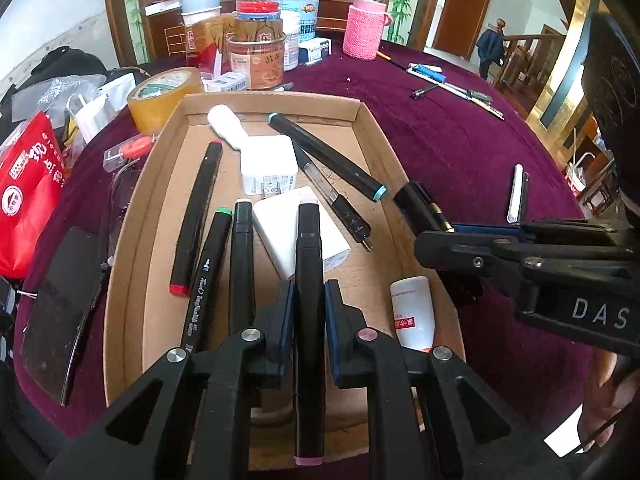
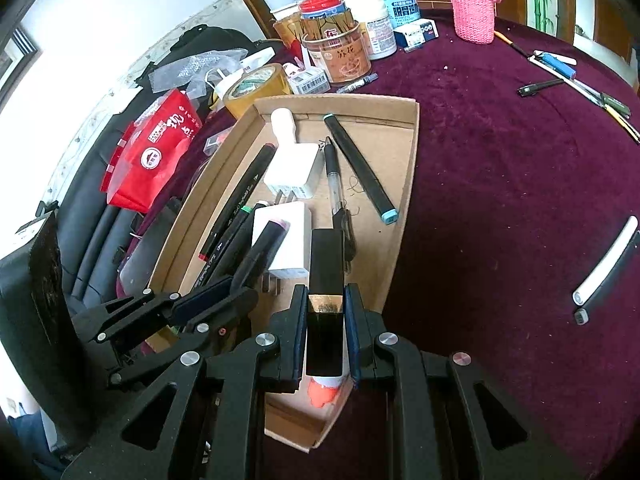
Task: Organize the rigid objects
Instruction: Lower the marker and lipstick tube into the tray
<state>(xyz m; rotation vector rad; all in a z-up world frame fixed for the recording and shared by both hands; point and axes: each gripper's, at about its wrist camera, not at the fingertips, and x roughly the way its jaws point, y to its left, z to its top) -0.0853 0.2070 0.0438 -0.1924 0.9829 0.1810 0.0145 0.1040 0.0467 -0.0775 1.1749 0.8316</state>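
Matt cardboard tray (image 1: 376, 140) on napped maroon cloth (image 1: 460, 140).

The cloth (image 1: 460, 140) was deep maroon, the box (image 1: 132, 240) plain brown, the far bottle sleeve (image 1: 365, 30) pink, seemingly knitted.

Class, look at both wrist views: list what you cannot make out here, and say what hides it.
- Left wrist view: the pink-capped marker in the left gripper; its middle is hidden by the fingers.
- Right wrist view: the black gold-banded pen in the right gripper hides most of the white bottle.
- Both views: print on the jars is too small.
- Cardboard tray: near edge blocked by gripper frames.
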